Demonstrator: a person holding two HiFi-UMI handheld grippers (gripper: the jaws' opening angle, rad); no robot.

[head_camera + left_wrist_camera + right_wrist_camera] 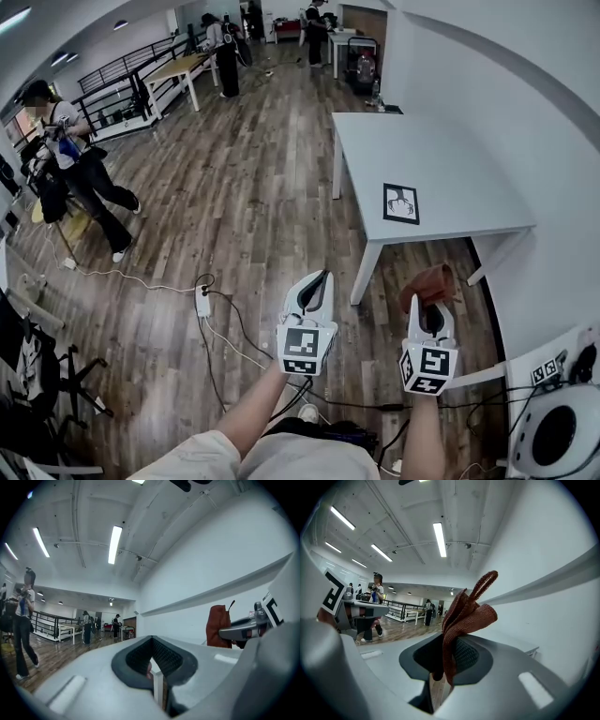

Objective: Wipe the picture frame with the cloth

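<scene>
The right gripper (431,306) has its jaws clamped on a rust-brown cloth (429,283). In the right gripper view the cloth (464,616) rises from between the black pads and flops over toward one o'clock. The left gripper (319,286) rides level with it at nine o'clock. Its jaws seem pressed together with nothing between them, though in its own view the left gripper (154,667) shows only a thin seam where the pads meet. The picture frame (401,203) lies flat near the front edge of the white table (441,155), at about eleven o'clock from the right gripper and apart from both tools. On the wooden floor (234,206) a power strip (202,302) lies at nine o'clock from the left gripper, and a person (80,173) stands at ten o'clock.
</scene>
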